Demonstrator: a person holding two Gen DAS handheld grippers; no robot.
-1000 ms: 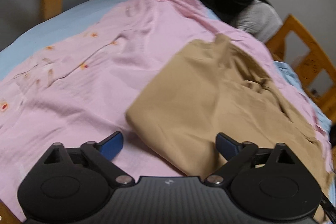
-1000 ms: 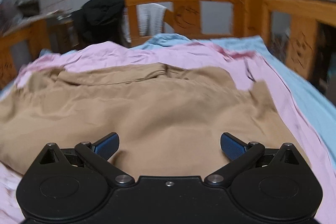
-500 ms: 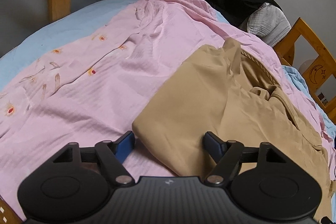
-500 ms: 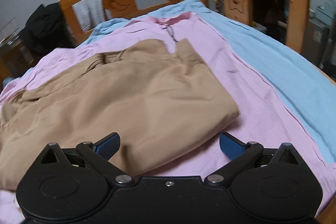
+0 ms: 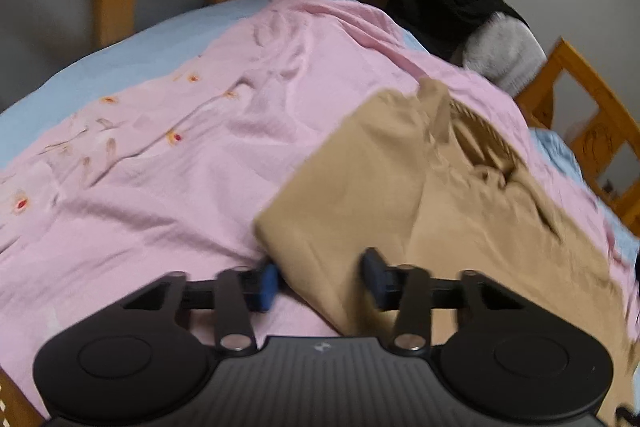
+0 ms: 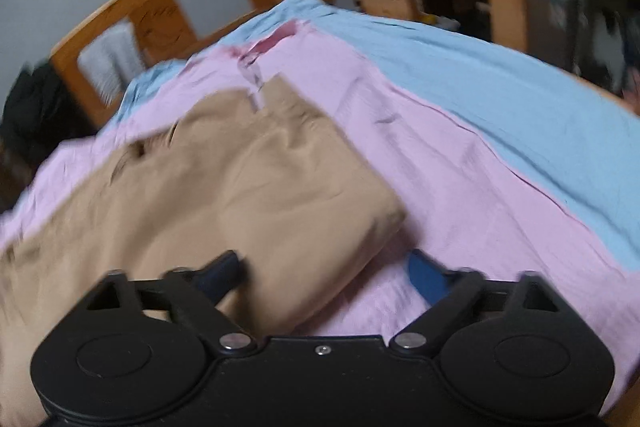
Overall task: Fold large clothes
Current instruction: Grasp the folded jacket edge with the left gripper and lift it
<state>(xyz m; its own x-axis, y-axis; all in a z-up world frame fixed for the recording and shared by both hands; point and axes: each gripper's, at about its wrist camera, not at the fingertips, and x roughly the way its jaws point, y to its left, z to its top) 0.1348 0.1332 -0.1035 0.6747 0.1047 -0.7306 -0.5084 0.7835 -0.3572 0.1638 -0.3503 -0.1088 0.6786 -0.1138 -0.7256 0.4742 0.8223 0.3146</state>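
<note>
The tan trousers (image 5: pixel 420 195) lie part-folded on the pink sheet (image 5: pixel 160 167), long axis running toward two o'clock from the half-open left gripper (image 5: pixel 320 277), whose fingers straddle the near corner, while the wide right gripper (image 6: pixel 328 271) straddles the opposite edge.

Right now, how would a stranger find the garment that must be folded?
Start at the wooden bed frame with its blue sheet. A pink cover lies over it, and on that cover rests the tan garment, the only plain brown cloth.
</note>
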